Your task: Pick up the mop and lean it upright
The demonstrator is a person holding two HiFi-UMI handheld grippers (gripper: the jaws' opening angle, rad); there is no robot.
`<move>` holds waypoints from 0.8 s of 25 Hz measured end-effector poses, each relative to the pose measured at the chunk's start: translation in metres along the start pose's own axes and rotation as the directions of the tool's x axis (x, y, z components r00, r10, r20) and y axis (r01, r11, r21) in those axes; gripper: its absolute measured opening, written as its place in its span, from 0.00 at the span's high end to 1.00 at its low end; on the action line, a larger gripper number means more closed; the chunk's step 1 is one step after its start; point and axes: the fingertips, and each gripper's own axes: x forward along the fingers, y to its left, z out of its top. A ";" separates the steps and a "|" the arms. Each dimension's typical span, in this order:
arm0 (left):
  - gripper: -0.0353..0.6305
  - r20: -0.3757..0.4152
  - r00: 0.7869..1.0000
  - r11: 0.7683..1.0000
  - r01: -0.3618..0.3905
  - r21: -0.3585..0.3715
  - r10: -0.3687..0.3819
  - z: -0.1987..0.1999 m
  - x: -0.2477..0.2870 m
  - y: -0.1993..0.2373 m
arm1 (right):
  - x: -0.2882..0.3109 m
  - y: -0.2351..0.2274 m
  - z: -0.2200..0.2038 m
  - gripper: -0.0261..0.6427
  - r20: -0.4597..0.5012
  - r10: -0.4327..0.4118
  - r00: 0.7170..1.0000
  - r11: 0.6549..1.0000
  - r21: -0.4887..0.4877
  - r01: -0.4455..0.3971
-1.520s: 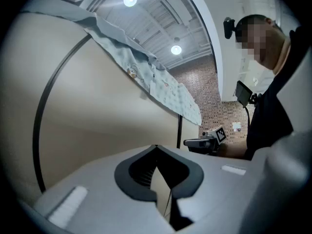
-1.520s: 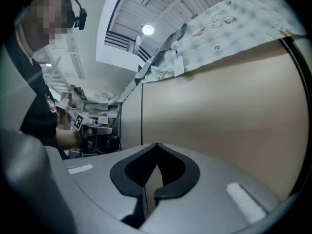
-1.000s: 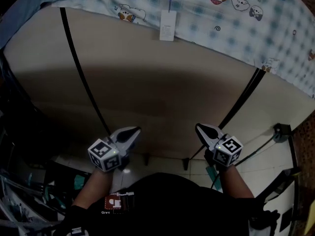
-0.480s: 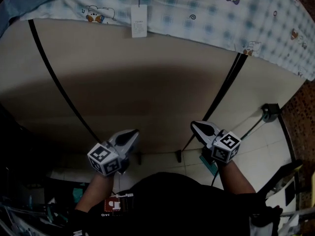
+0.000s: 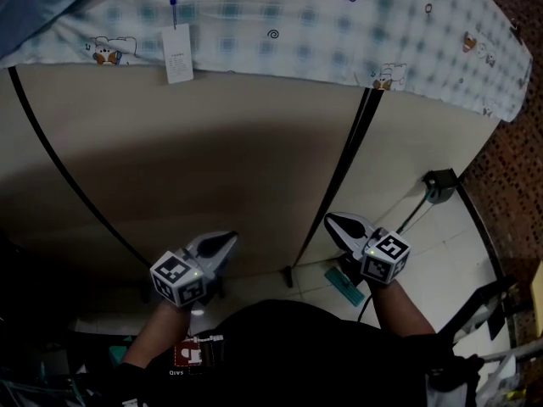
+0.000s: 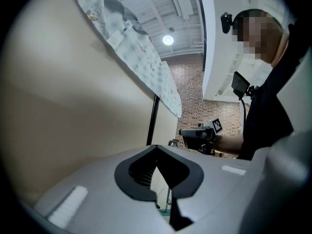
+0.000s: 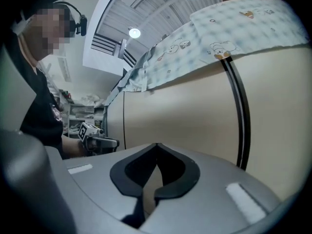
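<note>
Both the left tongs (image 5: 227,242) and right tongs (image 5: 334,224) are closed and empty, and what looks like the mop (image 5: 346,285) lies on the floor (image 5: 445,248) beside the right pair, so I judge the next move is reaching down and opening.

A tall beige panel (image 5: 212,159) fills the space straight ahead of both grippers and blocks any forward reach. Two black posts stand against it. One post (image 5: 339,176) is just ahead of the right gripper (image 5: 335,223), its foot on the floor between the two grippers. The other (image 5: 59,168) is well left of the left gripper (image 5: 227,242). A cloth (image 5: 356,32) hangs over the panel's top.

The air between the grippers is free. Open tiled floor (image 5: 450,244) lies to the right, broken by a small black box (image 5: 439,183) at the panel's foot and a teal object (image 5: 344,282) under the right gripper. A dark frame (image 5: 484,308) crowds the near right.
</note>
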 end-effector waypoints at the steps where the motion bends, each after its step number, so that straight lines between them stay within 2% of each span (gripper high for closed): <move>1: 0.95 0.003 1.000 1.000 -0.008 0.007 0.008 -0.001 0.011 -0.006 | -0.008 -0.012 0.001 0.94 -0.001 0.009 1.000 1.000 -0.013 -0.009; 4: 0.95 0.034 0.999 0.999 -0.038 0.024 0.038 -0.001 0.053 -0.031 | -0.034 -0.053 0.004 0.94 -0.010 0.050 0.999 0.997 -0.063 -0.050; 12: 0.95 0.080 0.993 0.996 -0.089 -0.019 0.090 -0.004 0.182 -0.116 | -0.116 -0.155 0.016 0.94 -0.060 0.135 0.989 0.984 -0.109 -0.141; 16: 0.95 0.058 0.994 0.995 -0.094 -0.021 0.095 -0.011 0.217 -0.140 | -0.140 -0.187 0.013 0.94 -0.068 0.150 0.986 0.984 -0.091 -0.155; 20: 0.95 0.039 0.995 0.996 -0.087 -0.026 0.088 -0.017 0.231 -0.146 | -0.153 -0.199 0.016 0.94 -0.050 0.138 0.989 0.988 -0.058 -0.140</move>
